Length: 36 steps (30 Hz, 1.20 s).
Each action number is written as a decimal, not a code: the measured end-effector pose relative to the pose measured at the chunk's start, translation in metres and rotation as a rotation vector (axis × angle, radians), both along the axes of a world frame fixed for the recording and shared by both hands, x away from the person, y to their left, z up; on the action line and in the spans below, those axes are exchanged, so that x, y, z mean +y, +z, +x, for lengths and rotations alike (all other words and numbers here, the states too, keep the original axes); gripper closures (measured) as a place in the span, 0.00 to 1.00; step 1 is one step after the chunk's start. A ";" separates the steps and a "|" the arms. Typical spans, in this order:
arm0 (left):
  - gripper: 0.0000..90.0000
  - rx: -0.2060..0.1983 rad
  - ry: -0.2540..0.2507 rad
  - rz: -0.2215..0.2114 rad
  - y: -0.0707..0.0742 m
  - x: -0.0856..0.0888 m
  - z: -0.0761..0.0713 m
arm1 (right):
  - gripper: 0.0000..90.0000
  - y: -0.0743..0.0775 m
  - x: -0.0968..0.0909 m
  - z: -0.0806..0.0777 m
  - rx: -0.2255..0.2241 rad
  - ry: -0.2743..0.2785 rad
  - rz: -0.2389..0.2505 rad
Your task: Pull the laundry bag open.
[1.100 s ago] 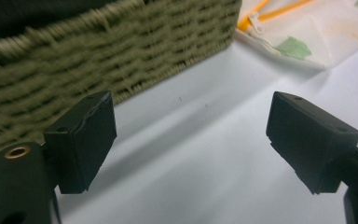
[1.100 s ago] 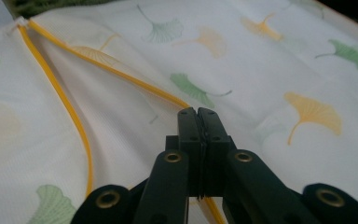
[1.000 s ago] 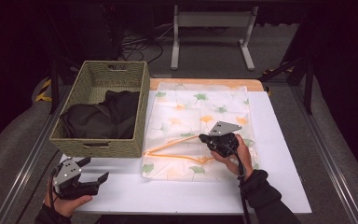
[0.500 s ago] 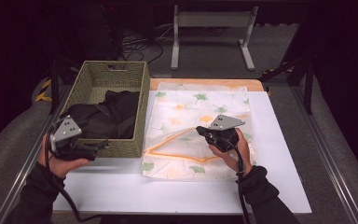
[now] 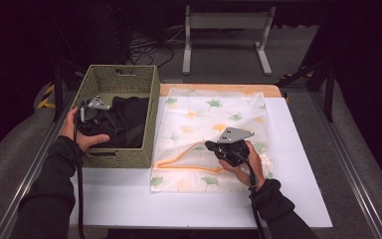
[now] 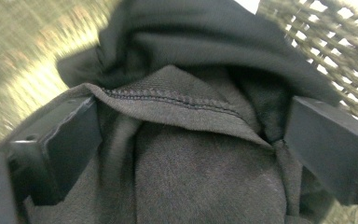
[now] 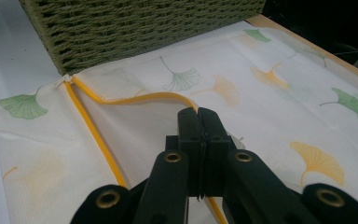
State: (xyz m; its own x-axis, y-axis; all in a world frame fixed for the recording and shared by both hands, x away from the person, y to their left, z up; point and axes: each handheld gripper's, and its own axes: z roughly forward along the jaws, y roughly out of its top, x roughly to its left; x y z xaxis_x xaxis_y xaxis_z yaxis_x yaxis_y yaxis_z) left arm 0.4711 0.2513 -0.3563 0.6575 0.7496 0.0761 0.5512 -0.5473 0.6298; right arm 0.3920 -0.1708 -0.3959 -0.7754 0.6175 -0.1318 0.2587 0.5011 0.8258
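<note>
Dark floor and a pale metal stand [image 5: 226,35] fill the top of the high view, and below them a white table [image 5: 298,164] takes up the middle of the frame. At the left of the table stands a woven green basket [image 5: 119,79] with a black garment [image 5: 127,122] heaped inside it. Just right of the basket, touching its side, a white mesh laundry bag [image 5: 214,119] printed with green and orange leaves lies flat, its orange zipper [image 5: 179,159] running along the lower left part of the bag.

At the left of the high view the left gripper [image 5: 92,117] is inside the basket, over the left part of the garment. In the left gripper view its jaws stand wide at the lower left and right edges of the frame, having just been opening, with a stitched hem of the black garment [image 6: 186,140] lying between them; the pads do not press on the cloth. Basket weave [image 6: 326,42] shows blurred at the upper right.

Right of centre in the high view, the right gripper [image 5: 214,147] rests low on the bag, near the zipper's curved upper edge. In the right gripper view [image 7: 198,116] its jaws are fully together in the lower middle of the frame, pinching the bag's orange zipper edge [image 7: 135,99], which arches up toward them. The basket wall [image 7: 140,28] crosses the top of that frame.
</note>
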 end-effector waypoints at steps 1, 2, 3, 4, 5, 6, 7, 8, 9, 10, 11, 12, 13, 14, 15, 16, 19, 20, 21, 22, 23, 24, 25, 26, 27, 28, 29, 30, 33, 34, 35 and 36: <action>0.03 0.021 -0.009 0.025 0.000 -0.001 0.004 | 0.99 -0.001 0.000 0.000 0.001 0.002 -0.001; 0.03 0.025 -0.010 0.040 -0.001 -0.003 0.006 | 0.99 -0.002 0.001 0.000 0.004 0.004 -0.004; 0.02 0.020 -0.017 0.068 -0.002 -0.005 0.009 | 0.99 -0.003 0.001 0.000 0.006 0.002 -0.005; 0.02 0.030 -0.022 0.081 -0.003 -0.007 0.011 | 0.99 -0.003 0.002 0.000 0.009 0.003 -0.007; 0.01 0.036 -0.024 0.107 -0.006 -0.008 0.015 | 0.99 -0.003 0.002 0.000 0.010 0.005 -0.007; 0.00 0.051 -0.026 0.088 -0.009 -0.008 0.020 | 0.99 -0.003 0.002 0.000 0.010 0.006 -0.007; 0.00 0.058 -0.031 0.084 -0.012 -0.008 0.023 | 0.99 -0.004 0.002 0.000 0.010 0.008 -0.008; 0.00 0.075 -0.033 0.082 -0.015 -0.009 0.025 | 0.99 -0.004 0.002 0.000 0.013 0.009 -0.007; 0.00 0.082 -0.034 0.082 -0.017 -0.010 0.028 | 0.99 -0.004 0.002 0.001 0.016 0.009 -0.005; 0.00 0.092 -0.039 0.086 -0.019 -0.012 0.029 | 0.99 -0.004 0.002 0.001 0.015 0.011 -0.006; 0.00 0.099 -0.054 0.103 -0.021 -0.014 0.030 | 0.99 -0.005 0.002 0.001 0.018 0.013 -0.003; 0.00 0.119 -0.076 0.112 -0.023 -0.016 0.032 | 0.99 -0.005 0.002 0.001 0.020 0.018 -0.003; 0.00 0.119 -0.076 0.112 -0.023 -0.016 0.032 | 0.99 -0.005 0.002 0.001 0.020 0.018 -0.003; 0.00 0.127 -0.085 0.119 -0.024 -0.018 0.033 | 0.99 -0.006 0.002 0.001 0.023 0.025 -0.005; 0.00 0.130 -0.098 0.123 -0.025 -0.019 0.034 | 0.99 -0.007 0.003 0.001 0.024 0.025 -0.007; 0.00 0.139 -0.105 0.117 -0.026 -0.020 0.036 | 0.99 -0.007 0.003 0.001 0.026 0.029 -0.007; 0.00 0.123 -0.077 0.156 -0.029 -0.021 0.041 | 0.99 -0.008 0.003 0.000 0.027 0.030 -0.011; 0.00 0.125 -0.056 0.156 -0.031 -0.021 0.043 | 0.99 -0.008 0.003 0.000 0.027 0.027 -0.015; 0.00 0.132 -0.054 0.167 -0.034 -0.023 0.045 | 0.99 -0.008 0.003 0.001 0.028 0.028 -0.014; 0.00 0.143 -0.059 0.185 -0.037 -0.027 0.046 | 0.99 -0.009 0.004 0.001 0.028 0.029 -0.015; 0.00 0.161 -0.071 0.194 -0.038 -0.028 0.047 | 0.99 -0.009 0.004 0.001 0.029 0.030 -0.017; 0.00 0.181 -0.075 0.197 -0.040 -0.029 0.048 | 0.99 -0.010 0.004 0.001 0.031 0.031 -0.016; 0.00 0.200 -0.071 0.192 -0.042 -0.029 0.050 | 0.99 -0.010 0.004 0.001 0.034 0.030 -0.016; 0.00 0.232 -0.076 0.182 -0.045 -0.029 0.051 | 0.99 -0.011 0.004 0.002 0.035 0.031 -0.017; 0.00 0.247 -0.076 0.181 -0.046 -0.029 0.052 | 0.99 -0.012 0.004 0.002 0.034 0.030 -0.018; 0.00 0.248 -0.072 0.198 -0.048 -0.030 0.053 | 0.99 -0.012 0.004 0.002 0.034 0.027 -0.017; 0.00 0.258 -0.078 0.206 -0.049 -0.032 0.053 | 0.99 -0.013 0.004 0.001 0.032 0.023 -0.020; 0.00 0.268 -0.075 0.222 -0.051 -0.034 0.054 | 0.99 -0.013 0.004 0.001 0.034 0.024 -0.021; 0.00 0.289 -0.080 0.257 -0.054 -0.038 0.055 | 0.99 -0.014 0.004 0.001 0.037 0.025 -0.019; 0.02 0.292 -0.083 0.261 -0.054 -0.038 0.055 | 0.99 -0.014 0.004 0.001 0.038 0.026 -0.018; 0.04 0.291 -0.080 0.264 -0.055 -0.039 0.055 | 0.99 -0.014 0.003 0.001 0.037 0.028 -0.017; 0.06 0.287 -0.081 0.273 -0.054 -0.039 0.055 | 0.99 -0.013 0.003 0.001 0.038 0.029 -0.017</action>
